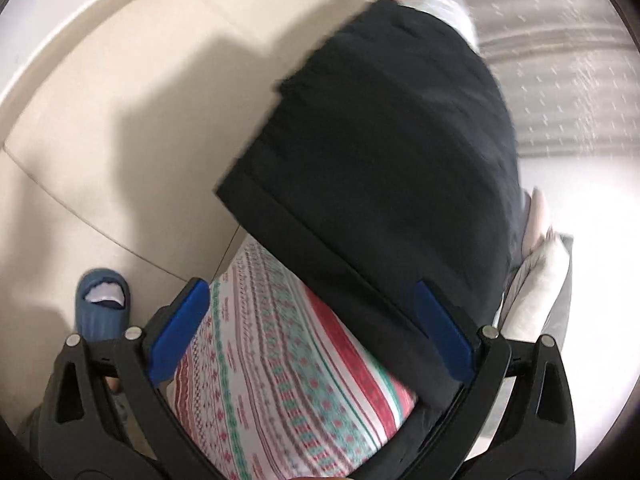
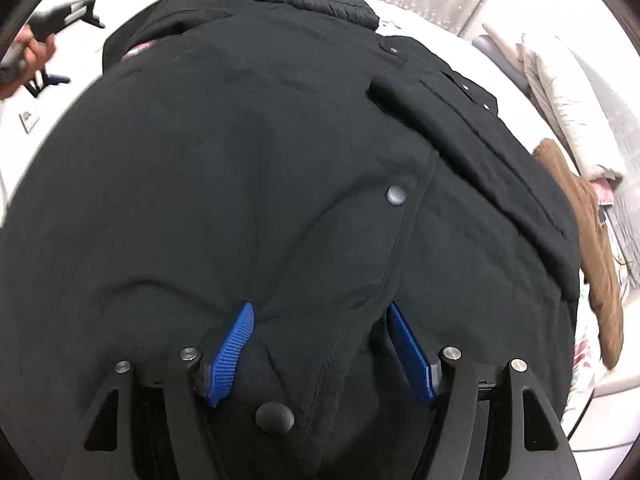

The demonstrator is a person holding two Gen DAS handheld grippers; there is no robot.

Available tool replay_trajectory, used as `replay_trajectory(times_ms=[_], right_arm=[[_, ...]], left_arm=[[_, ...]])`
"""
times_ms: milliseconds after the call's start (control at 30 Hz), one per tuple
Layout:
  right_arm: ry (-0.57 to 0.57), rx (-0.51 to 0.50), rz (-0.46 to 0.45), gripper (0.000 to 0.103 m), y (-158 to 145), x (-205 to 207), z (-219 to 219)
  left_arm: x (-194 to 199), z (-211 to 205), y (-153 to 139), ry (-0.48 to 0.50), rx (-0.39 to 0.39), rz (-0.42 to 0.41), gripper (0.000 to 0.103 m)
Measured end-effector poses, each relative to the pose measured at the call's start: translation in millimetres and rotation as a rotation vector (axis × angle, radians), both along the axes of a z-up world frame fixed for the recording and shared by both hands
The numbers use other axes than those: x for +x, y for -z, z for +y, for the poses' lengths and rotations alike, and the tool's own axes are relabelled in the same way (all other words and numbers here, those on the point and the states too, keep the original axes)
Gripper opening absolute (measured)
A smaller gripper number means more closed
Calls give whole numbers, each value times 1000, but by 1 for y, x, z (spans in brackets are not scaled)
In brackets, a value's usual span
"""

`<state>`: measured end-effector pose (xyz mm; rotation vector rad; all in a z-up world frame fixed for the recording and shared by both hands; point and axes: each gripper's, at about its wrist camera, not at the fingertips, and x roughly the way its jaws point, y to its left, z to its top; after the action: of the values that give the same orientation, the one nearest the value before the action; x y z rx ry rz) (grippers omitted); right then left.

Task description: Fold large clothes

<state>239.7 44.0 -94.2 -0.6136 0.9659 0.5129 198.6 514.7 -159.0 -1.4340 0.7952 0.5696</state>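
A large black coat point(image 2: 260, 168) with snap buttons lies spread over a bed and fills the right wrist view. My right gripper point(image 2: 320, 316) is open, its blue pads point(image 2: 232, 352) pressed into the coat's front edge, with fabric bunched between them. In the left wrist view the black coat point(image 1: 380, 160) lies over a red and teal patterned sheet point(image 1: 280, 360). My left gripper point(image 1: 312, 312) is open above the coat's hem edge and the sheet; its blue pads point(image 1: 180, 328) stand wide apart. The left gripper also shows far left in the right wrist view point(image 2: 60, 16).
A beige tiled floor point(image 1: 140, 100) lies left of the bed, with a blue slipper point(image 1: 102, 308) on it. A brown garment point(image 2: 588, 240) and folded pale bedding point(image 2: 568, 100) lie at the right. Grey curtains point(image 1: 560, 60) hang behind.
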Motion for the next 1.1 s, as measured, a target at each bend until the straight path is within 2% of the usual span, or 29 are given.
replay_trajectory(times_ms=[100,233,300,333,400,500,567,700,833,933,1000,1067,1100], right_arm=[[76,141,-22,71,-28,9,-16],[106,159,-50,73,-42,6,-23],[99,152,-23,73,-34,16,-15],[82,149,1,73,-29,16,-11],[58,137,14,73,-24,16,-5],[40,123,21,73,-19,20,-5],[44,133,21,73,-20,25,-8],[47,153,19,73,-24,26,-15],[70,152,22,73,-22,28,-24],[83,150,24,73,-20,30,-29],[88,153,27,73,-19,31,-31],[91,158,25,73,-21,31,-33],[92,161,20,73,-22,31,-33]], left_arm=[[2,10,19,-23,-65,-47,101],[1,17,40,-49,-67,-99,101],[-8,10,59,-137,-135,-170,101],[-9,2,72,-167,-198,-229,101],[-5,-11,91,-196,-274,-313,101],[-4,-24,106,-258,-267,-405,101],[-10,-27,116,-343,-238,-482,101],[-7,-32,145,-414,-265,-528,101],[-11,-37,155,-500,-262,-612,97],[-15,-38,154,-561,-240,-671,85],[-10,-35,144,-541,-201,-680,74],[-3,-30,134,-497,-153,-673,38],[-2,-29,126,-489,-127,-650,30]])
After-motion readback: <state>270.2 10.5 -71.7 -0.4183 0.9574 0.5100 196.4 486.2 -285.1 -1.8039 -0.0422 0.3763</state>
